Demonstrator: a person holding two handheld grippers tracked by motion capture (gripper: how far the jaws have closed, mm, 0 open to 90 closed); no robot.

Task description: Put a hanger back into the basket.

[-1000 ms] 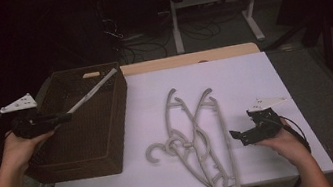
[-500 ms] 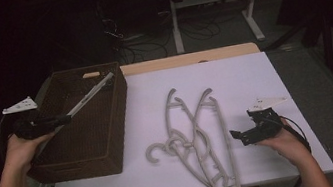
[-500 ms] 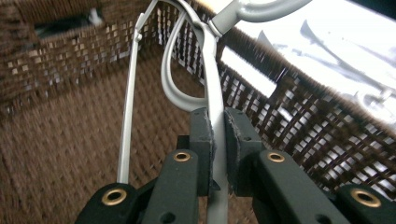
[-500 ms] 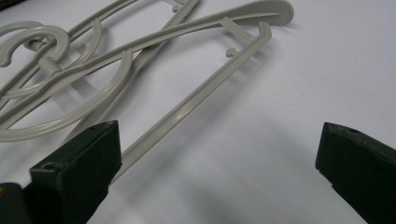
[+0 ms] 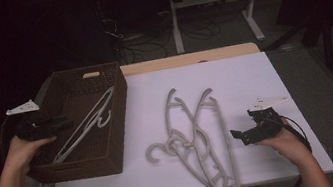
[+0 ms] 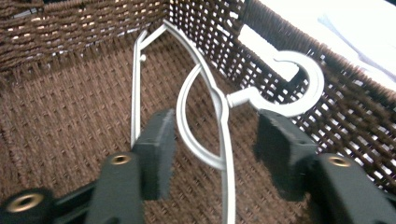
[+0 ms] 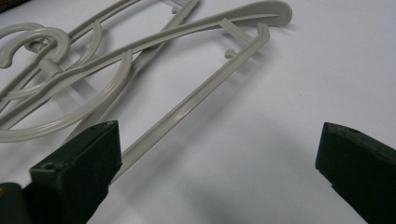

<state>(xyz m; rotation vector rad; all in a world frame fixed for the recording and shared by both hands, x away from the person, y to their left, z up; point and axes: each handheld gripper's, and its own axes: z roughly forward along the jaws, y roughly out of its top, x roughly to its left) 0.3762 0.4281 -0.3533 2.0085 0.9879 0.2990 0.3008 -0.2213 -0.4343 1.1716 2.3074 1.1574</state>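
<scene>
On the left, our left gripper [image 5: 60,124] hangs over the near end of the brown woven basket [image 5: 118,88], and its jaws have just been opening. In the left gripper view the pads [image 6: 159,140] stand apart on either side of the hanger in the basket [image 6: 219,105] with daylight on both sides, so nothing presses on it. That hanger lies on the basket floor with its hook up against the wall.

At the middle of the white table [image 5: 252,75] lie the remaining hangers [image 5: 197,139] — pale grey plastic, overlapping, hooks tangled together at the near left. We judge them light and fairly stiff, with some spring in the thin lower bar, and the smooth moulded surface looks slippery under a hard pad. Because they cross one another, lifting one is likely to drag its neighbour along.

On the right, our right gripper [image 5: 244,135] rests near the table's near right corner, jaws wide apart and holding nothing. In the right gripper view the straight bar of the nearest hanger [image 7: 196,102] runs just beside the left jaw. That bar, or the flat shoulder above it, seems to us the best place to take hold — narrow enough to clamp across, away from the knot of hooks, and close enough to the middle that the hanger should not swing much.
</scene>
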